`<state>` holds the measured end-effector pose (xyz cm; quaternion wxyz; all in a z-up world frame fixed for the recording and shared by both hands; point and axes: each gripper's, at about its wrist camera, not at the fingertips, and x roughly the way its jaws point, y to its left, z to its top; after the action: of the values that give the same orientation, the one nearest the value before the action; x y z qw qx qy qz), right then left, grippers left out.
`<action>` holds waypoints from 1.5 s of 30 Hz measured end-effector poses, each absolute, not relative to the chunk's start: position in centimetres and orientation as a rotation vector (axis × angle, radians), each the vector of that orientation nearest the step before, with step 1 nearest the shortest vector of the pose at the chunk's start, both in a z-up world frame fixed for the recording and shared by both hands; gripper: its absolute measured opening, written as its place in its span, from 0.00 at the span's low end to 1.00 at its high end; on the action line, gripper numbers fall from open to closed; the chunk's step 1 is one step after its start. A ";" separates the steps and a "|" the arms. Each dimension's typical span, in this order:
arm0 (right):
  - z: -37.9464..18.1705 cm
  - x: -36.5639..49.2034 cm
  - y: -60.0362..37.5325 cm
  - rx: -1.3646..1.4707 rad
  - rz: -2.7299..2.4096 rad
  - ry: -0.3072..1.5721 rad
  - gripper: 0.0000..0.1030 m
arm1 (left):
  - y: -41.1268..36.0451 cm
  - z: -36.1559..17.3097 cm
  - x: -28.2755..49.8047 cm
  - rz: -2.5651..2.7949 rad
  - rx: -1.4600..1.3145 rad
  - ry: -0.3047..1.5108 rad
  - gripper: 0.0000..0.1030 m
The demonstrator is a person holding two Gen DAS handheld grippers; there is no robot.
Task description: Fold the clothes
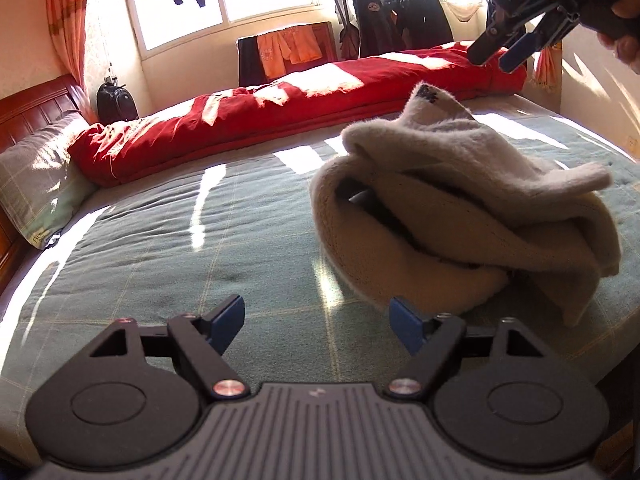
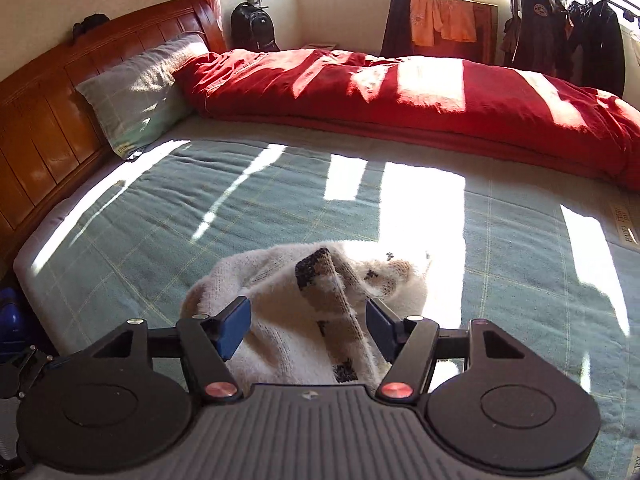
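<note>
Crumpled cream knit sweater, heaped on green bedspread

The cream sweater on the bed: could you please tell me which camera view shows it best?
The left wrist view: the cream sweater lies crumpled in a heap on the green bedspread, nearly all of it visible. The right wrist view shows only its near part, cut off below by the right gripper and partly washed out by sunlight.

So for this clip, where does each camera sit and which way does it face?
Left wrist: on the left gripper, low over the green bedspread, facing the window; right gripper and fingers show top right.
Right wrist: on the right gripper, above the cream sweater, facing the headboard.
Shared: sweater, bedspread, red duvet.
</note>
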<state>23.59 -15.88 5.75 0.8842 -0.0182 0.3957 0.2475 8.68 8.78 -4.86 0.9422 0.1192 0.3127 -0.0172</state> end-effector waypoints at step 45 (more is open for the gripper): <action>-9.2 19.8 -33.2 0.301 0.397 0.959 0.77 | -13.2 -6.8 34.2 -0.132 1.014 1.026 0.66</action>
<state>19.80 -33.19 -9.17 0.8577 0.1432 0.4563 0.1889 34.17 -13.22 -6.83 0.7489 0.4640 0.4693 -0.0605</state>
